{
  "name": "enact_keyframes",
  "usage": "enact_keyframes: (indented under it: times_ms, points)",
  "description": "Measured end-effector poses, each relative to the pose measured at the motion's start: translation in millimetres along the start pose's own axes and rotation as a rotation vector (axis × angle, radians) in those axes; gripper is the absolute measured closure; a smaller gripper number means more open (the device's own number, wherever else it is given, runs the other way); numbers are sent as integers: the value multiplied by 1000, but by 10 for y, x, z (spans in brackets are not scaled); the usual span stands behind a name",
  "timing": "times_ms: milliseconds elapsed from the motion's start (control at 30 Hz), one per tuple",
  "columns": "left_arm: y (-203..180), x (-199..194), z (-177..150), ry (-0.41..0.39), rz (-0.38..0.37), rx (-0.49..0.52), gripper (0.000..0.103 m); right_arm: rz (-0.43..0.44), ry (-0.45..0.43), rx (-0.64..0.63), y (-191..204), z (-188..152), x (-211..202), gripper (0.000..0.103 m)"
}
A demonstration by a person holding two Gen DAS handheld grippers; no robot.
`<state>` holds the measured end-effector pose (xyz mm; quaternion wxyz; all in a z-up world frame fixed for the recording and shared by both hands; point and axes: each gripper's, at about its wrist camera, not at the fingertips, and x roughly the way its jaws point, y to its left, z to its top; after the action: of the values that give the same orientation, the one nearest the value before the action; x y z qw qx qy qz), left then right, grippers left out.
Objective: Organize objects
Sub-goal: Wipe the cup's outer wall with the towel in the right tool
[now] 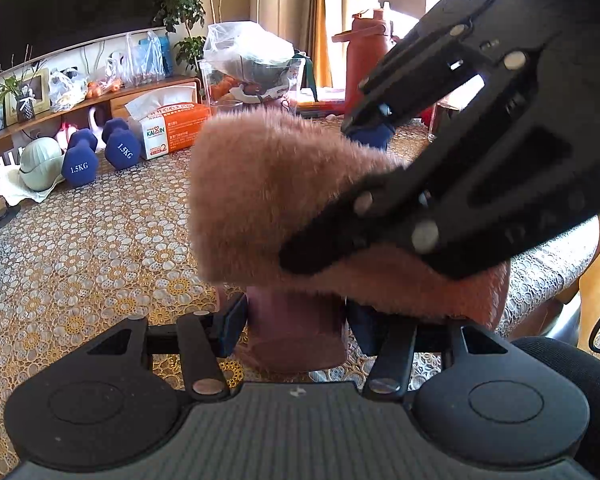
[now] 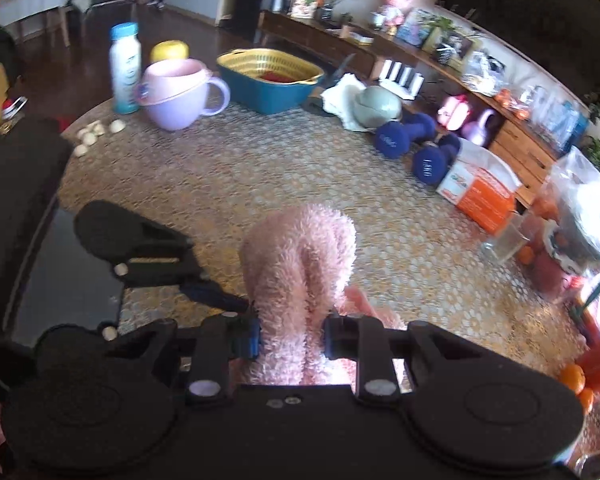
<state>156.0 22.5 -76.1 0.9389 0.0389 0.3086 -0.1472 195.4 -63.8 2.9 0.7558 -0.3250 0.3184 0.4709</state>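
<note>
A fluffy pink plush item hangs above the patterned tablecloth, held by both grippers. My left gripper is shut on its lower smooth pink part. My right gripper is shut on the fluffy pink plush. In the left wrist view the right gripper comes in from the upper right, its fingers around the plush. In the right wrist view the left gripper reaches in from the left and touches the plush.
On the table stand two blue dumbbells, an orange tissue box, a green bowl on a cloth, a blue-yellow basket, a purple cup, a white bottle and a bag of fruit. Small white pieces lie at the far left edge.
</note>
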Motion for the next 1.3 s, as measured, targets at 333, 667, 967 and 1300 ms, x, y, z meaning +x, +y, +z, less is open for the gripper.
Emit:
enact_keyframes:
  times_ms: [333, 667, 967, 1300]
  points:
    - [17, 9, 3, 0, -2, 4, 49, 36, 54, -19, 30, -7, 187, 78]
    - [13, -16, -5, -1, -4, -1, 49, -89, 32, 109, -403, -87, 172, 78]
    - [25, -31, -10, -3, -14, -15, 49, -131, 6, 202, -535, -234, 146, 77]
    - [182, -151, -40, -26, 24, -146, 33, -157, -16, 293, -569, -395, 102, 77]
